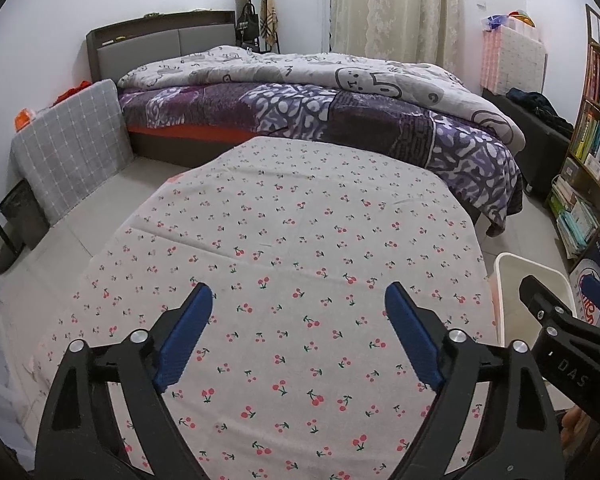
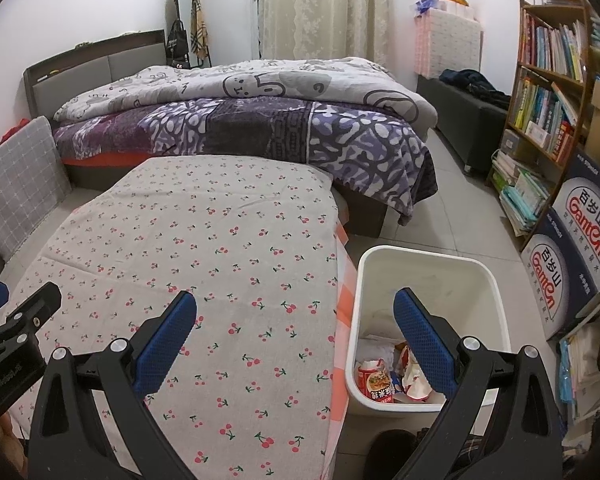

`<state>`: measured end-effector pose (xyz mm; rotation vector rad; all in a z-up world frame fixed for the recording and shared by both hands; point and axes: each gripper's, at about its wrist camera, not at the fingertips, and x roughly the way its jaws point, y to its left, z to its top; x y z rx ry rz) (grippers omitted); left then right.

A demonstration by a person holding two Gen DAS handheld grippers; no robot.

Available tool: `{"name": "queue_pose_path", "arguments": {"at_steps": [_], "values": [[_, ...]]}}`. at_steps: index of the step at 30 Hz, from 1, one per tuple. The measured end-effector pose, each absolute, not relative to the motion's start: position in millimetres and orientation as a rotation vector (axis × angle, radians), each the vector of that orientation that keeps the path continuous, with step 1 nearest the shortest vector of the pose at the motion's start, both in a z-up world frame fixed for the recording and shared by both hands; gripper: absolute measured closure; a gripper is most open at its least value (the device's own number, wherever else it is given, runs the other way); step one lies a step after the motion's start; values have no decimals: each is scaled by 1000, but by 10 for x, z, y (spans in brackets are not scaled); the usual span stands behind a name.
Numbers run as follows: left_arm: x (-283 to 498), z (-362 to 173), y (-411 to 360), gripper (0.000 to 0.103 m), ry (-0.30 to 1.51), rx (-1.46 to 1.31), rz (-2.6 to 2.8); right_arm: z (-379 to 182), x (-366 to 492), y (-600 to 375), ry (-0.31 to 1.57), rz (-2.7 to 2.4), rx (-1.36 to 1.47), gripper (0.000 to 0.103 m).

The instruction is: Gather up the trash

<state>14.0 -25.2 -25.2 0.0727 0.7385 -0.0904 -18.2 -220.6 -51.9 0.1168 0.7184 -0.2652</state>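
The tabletop (image 1: 284, 240), under a cherry-print cloth, fills both views; its near edge is cut off behind the black gripper frames. Beside its right edge on the floor stands a white bin (image 2: 496, 284), its far wall bare, holding crumpled wrappers (image 2: 380, 384) partly hidden by a blue finger. Left hand-held gripper (image 1: 298, 336) and right hand-held gripper (image 2: 296, 340) both hover with jaws apart, nothing between them.

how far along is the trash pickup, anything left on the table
It looks essentially done. Wrappers and packets lie in the white bin beside the table. Nothing is in hand: the left gripper and right gripper are both open and empty. No trash shows on the cherry-print tablecloth, so nothing visible is left.
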Motion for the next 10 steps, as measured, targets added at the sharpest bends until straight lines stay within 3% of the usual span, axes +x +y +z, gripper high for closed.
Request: {"name": "queue_pose_path", "arguments": {"at_steps": [5, 10], "values": [[160, -258, -212, 7, 749, 57, -62, -530, -167, -2174, 724, -266, 118, 7], [184, -255, -163, 7, 760, 42, -39, -546, -152, -2158, 727, -273, 122, 7]]}}
